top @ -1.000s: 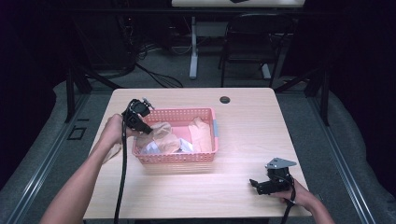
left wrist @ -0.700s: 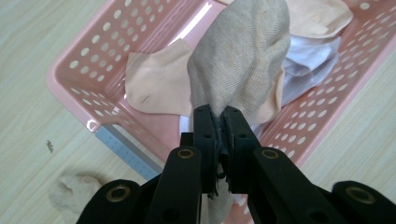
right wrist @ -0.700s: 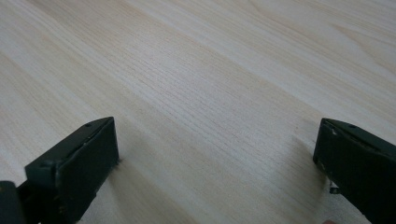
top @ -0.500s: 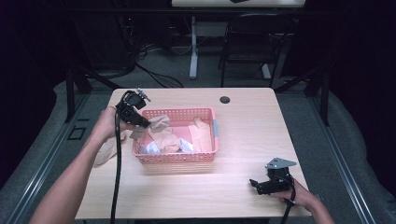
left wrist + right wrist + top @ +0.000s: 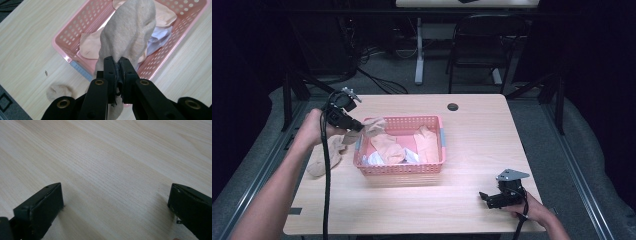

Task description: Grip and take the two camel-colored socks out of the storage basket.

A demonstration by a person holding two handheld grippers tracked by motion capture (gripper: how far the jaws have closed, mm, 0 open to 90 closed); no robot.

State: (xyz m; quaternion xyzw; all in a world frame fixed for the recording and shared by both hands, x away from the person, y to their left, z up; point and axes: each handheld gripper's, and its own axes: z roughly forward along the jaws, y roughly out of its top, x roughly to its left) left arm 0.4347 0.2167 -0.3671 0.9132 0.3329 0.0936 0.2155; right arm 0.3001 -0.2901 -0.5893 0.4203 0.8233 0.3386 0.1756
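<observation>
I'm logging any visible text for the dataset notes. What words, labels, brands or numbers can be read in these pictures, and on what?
None: no readable text on the pink basket, the beige sock clamped in the left gripper, the right gripper or the wooden table.

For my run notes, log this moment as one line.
left gripper: shut on beige sock, lifted over pink basket | right gripper: open, resting on table
</observation>
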